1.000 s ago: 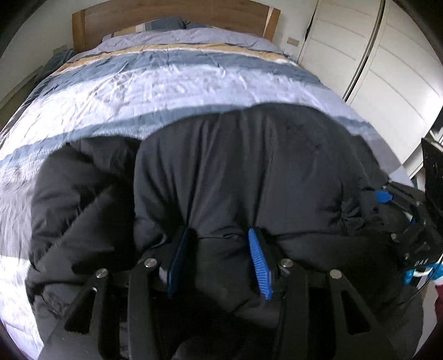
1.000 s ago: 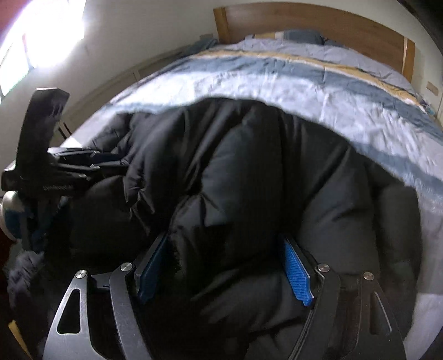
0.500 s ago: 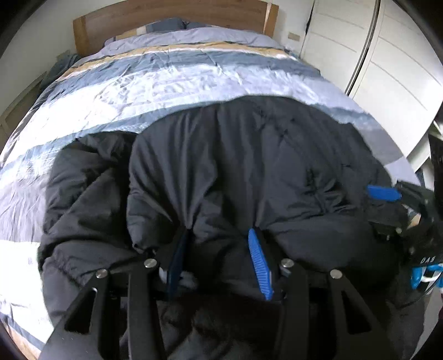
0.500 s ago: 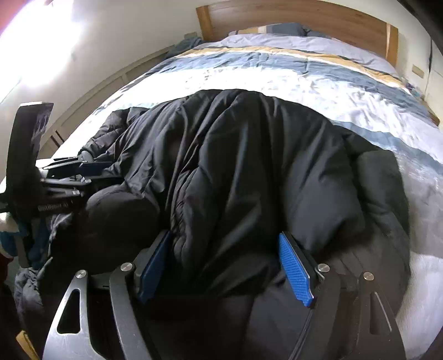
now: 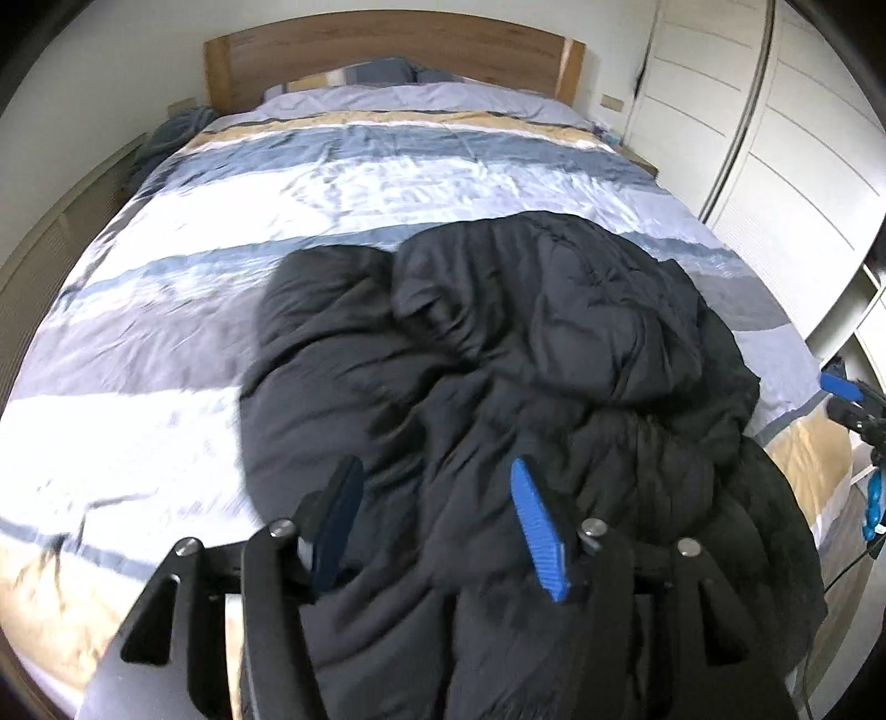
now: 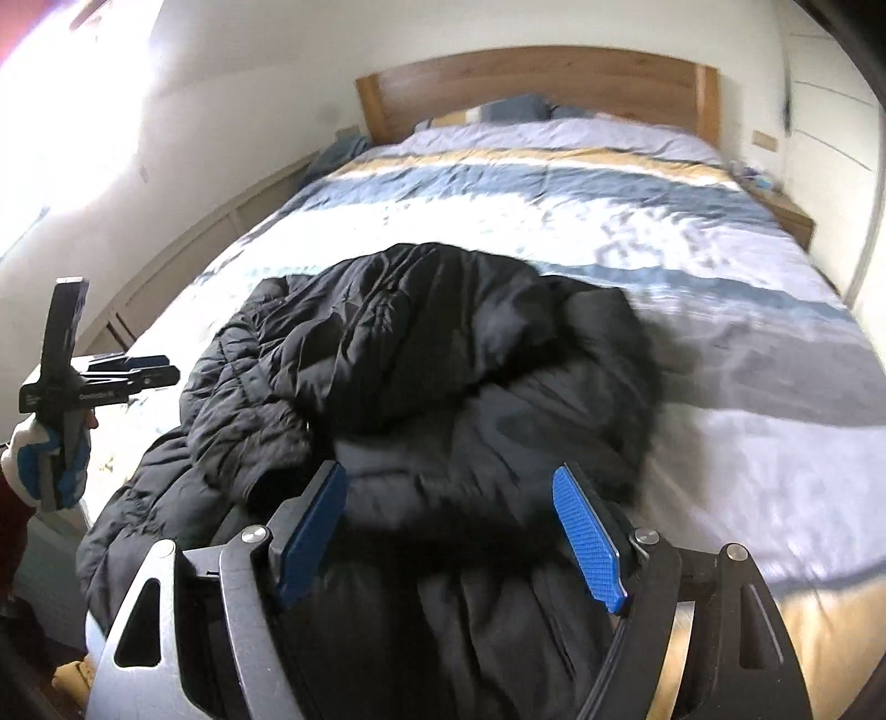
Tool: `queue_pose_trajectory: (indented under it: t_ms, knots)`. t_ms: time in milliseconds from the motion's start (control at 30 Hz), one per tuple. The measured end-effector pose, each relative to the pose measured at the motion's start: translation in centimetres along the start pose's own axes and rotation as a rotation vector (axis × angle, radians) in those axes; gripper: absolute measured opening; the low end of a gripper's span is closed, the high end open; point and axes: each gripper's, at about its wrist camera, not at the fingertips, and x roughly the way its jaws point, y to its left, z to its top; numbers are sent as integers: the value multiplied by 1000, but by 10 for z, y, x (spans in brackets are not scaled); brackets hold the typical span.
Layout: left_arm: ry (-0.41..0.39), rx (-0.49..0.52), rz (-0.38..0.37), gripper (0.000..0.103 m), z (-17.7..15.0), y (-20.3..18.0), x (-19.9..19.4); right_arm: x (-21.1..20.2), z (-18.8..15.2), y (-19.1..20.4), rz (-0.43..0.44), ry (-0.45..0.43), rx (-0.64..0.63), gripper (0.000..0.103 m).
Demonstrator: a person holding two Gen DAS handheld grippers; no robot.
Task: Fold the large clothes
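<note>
A black puffer jacket lies crumpled near the foot of the bed, its lower part hanging over the front edge. It also shows in the right wrist view. My left gripper has its jaws apart above the jacket's near part, with nothing pinched between them. My right gripper is open too, above the jacket's near edge. Each gripper shows in the other's view: the right one at the far right, the left one at the far left.
The bed has a striped blue, white and tan duvet and a wooden headboard with pillows. White wardrobe doors stand to the right. A low wall unit runs along the left side.
Both grippers let go of the jacket and opened wider. Both pulled back and up from it. The jacket dropped and now lies bunched on the bed.
</note>
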Motion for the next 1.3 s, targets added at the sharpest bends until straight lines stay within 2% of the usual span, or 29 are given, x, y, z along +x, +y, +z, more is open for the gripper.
queue_pose_trajectory:
  t_ms: [267, 400, 500, 700, 800, 867, 1067, 1300]
  knots:
    - [-6, -88, 36, 58, -69, 52, -61, -90, -70, -36, -79, -44, 117, 79]
    - [-7, -124, 44, 59, -104, 74, -87, -119, -105, -50, -98, -58, 181, 81]
    - [-5, -169, 21, 60, -131, 88, -100, -131, -133, -57, -90, -60, 238, 82]
    - [37, -288, -40, 61, -183, 116, -99, -119, -192, -70, -48, -8, 359, 84]
    - [61, -339, -61, 61, -206, 125, -93, -105, -216, -75, -4, 17, 412, 93]
    - [76, -377, -82, 61, -218, 130, -88, -93, -231, -77, 24, 41, 449, 94]
    - [111, -504, -150, 61, -246, 153, -68, -67, -255, -86, 80, 103, 524, 95]
    - [119, -665, -331, 61, -266, 169, -40, -47, -263, -86, 124, 152, 551, 95]
